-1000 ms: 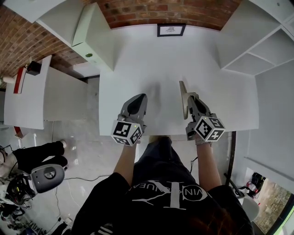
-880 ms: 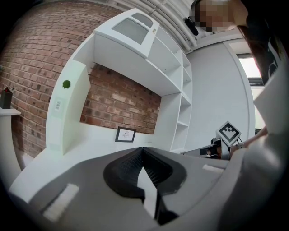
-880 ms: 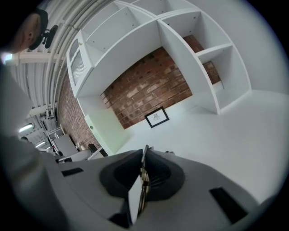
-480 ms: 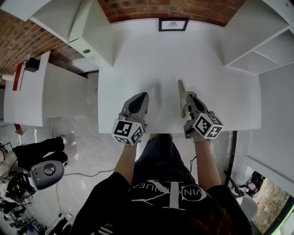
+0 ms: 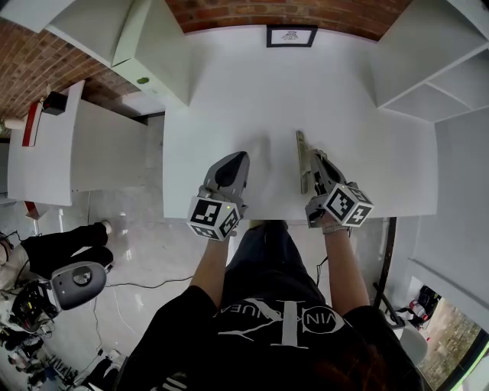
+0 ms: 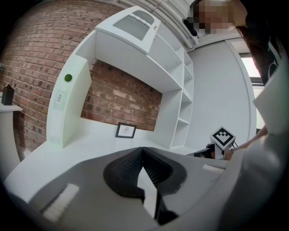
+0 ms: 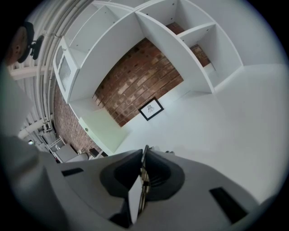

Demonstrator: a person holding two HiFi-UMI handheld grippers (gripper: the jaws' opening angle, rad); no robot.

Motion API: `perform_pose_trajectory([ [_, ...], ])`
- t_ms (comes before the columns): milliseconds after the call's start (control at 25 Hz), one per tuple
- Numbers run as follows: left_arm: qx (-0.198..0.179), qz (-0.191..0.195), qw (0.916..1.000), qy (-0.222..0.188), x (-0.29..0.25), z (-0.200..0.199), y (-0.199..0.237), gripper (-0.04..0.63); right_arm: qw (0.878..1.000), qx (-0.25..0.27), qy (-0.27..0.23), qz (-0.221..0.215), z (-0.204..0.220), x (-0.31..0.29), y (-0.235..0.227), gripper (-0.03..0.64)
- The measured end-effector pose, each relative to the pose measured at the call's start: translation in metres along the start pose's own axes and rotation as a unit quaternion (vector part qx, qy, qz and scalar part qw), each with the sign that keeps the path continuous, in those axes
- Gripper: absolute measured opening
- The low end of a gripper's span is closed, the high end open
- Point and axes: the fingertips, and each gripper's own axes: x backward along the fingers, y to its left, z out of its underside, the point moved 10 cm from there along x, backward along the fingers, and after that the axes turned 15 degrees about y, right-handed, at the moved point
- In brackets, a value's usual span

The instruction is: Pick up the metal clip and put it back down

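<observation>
On the white worktop (image 5: 229,92), near its front edge, the person is holding both tools side by side, pointing them toward the brick wall (image 5: 275,11) at the back. The right tongs (image 5: 315,158) are pinching the metal clip (image 5: 301,156), a thin flat strip that is standing on edge and running along the inner side of the jaws, its far end reaching a little past their tips. In the right gripper view the clip (image 7: 142,180) is showing as a narrow metal edge squeezed between the two dark pads of the right tongs (image 7: 145,152), with the jaws pressing on it from both sides. Whether its lower edge is touching the worktop is not clear from any view.

The left tongs (image 5: 235,158) are resting apart from the clip, to its left, over bare worktop. In the left gripper view the left tongs (image 6: 143,151) are pressed together, with nothing between them.

A small framed picture (image 5: 291,35) is leaning against the brick wall at the far edge of the worktop, well apart from both tools. White shelves (image 5: 428,69) are standing along the right side.
</observation>
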Motion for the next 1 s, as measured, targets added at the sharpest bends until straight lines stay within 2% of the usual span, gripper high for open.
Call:
perform_pose_trajectory([
  [520,0.007,-0.016,0.9999,0.001,0.004,0.002,0.005,0.011,1.000,-0.015,0.014,-0.012,-0.002,-0.008,-0.007,0.028],
  [1000,0.013,-0.017,0.9998,0.005,0.002,0.004,0.008,0.011,0.998,-0.027,0.050,-0.017,-0.002,-0.016,-0.012,0.029],
])
